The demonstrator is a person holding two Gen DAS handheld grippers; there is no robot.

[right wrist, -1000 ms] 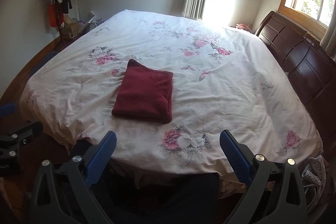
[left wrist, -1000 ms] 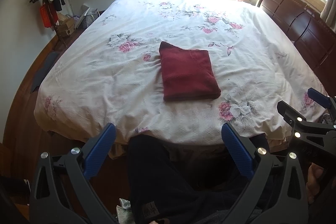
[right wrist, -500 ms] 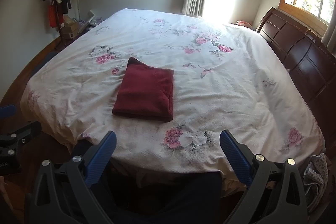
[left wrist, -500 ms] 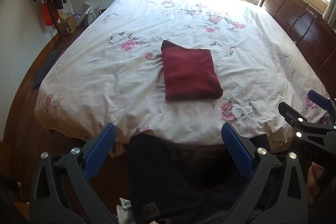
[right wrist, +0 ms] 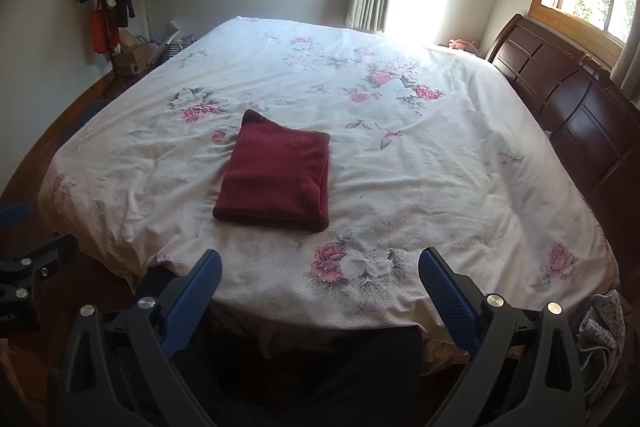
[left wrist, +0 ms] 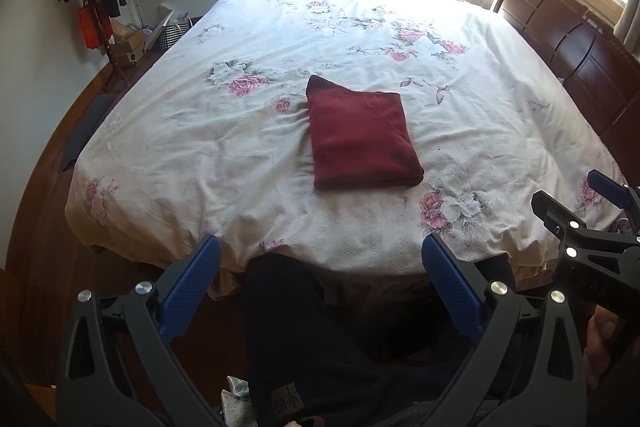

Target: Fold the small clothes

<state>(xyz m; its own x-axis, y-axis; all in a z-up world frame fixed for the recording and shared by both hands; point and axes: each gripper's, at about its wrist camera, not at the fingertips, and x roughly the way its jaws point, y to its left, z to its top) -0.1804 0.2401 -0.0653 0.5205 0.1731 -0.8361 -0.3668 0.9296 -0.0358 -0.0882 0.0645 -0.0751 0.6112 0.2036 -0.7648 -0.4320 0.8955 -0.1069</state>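
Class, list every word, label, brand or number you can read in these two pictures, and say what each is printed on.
None can be read for certain.
Embossed letters on the black body of the right tongs: too faint to read.
Small square patch on the dark garment near the camera: blurred.
Part of a white label on the left tongs: cut off at the picture's edge.
The folded dark red cloth and the floral white bedspread carry no text.

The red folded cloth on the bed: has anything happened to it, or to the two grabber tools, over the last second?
Almost nothing. The red folded cloth lies in the same spot on the floral bedspread, untouched. Both views tilted slightly, so the bed sits a little lower in the picture. The left gripper and right gripper stay open and empty, back at the bed's near edge.
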